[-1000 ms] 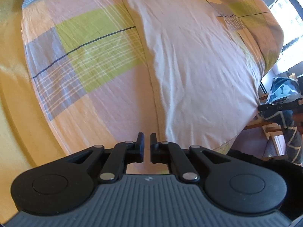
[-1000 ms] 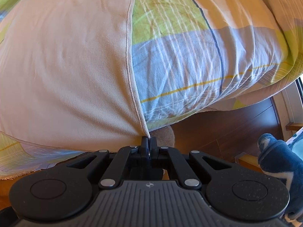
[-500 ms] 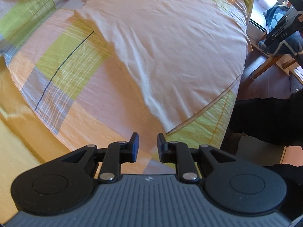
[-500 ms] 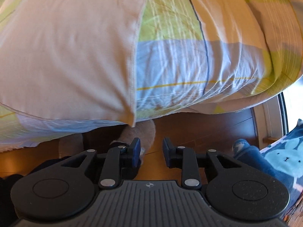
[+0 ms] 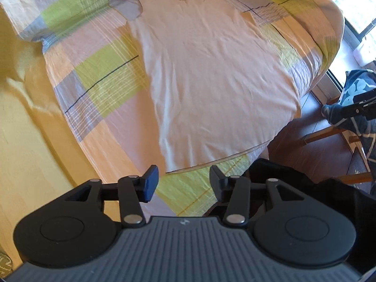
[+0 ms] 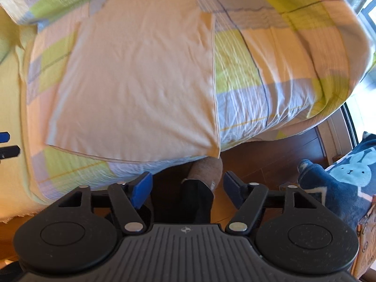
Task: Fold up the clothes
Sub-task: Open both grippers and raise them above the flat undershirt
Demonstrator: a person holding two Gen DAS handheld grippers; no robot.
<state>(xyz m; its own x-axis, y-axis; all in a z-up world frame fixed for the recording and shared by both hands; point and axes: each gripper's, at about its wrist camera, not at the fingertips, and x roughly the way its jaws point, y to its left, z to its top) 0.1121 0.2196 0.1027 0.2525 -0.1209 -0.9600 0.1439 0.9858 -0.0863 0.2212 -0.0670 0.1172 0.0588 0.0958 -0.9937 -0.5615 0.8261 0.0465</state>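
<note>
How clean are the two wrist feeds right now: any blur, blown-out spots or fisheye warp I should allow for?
Left wrist: shirt slightly soft, window at upper right blown out, bedspread lines bowed by the fisheye. Right wrist: motion blur smears the bedspread toward the edges, bright glare at the right rim, hem of the shirt still readable. Both grippers sharp.

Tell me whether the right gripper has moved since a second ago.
Yes. The right gripper has opened and pulled back from the shirt hem corner it pinched, toward the floor.
</note>
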